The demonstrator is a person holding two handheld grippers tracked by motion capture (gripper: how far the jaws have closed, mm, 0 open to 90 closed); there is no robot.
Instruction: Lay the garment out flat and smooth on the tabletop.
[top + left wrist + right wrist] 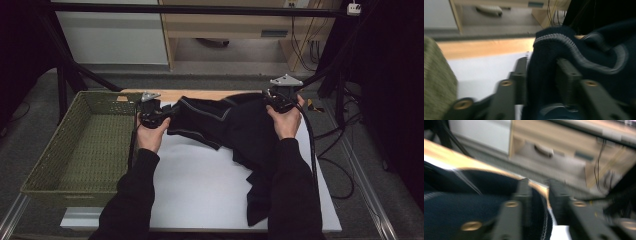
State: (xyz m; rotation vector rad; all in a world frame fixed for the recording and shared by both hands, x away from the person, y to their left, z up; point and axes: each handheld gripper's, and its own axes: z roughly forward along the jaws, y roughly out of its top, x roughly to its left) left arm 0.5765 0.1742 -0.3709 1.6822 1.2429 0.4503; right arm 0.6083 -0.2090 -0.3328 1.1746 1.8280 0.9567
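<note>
Dark navy garment [240, 130] with pale grey seam lines, crumpled, spread across the white table top's far half, one part trailing toward near edge.

The high view looks forward and down from above the person's side of the table [200, 195], taking in the whole white tabletop, a green basket [75, 150] at left of frame and cabinets across the top. The left gripper view rides very close behind its own two black jaws at the bottom of the frame, facing the far table edge; a dark garment [599, 65] fills its right half, the basket [436, 82] its lower left. The right gripper view sits equally close, tilted, with the garment [461, 202] at lower left. All three share the garment and a wooden drawer cabinet [564, 160] beyond the table.
</note>
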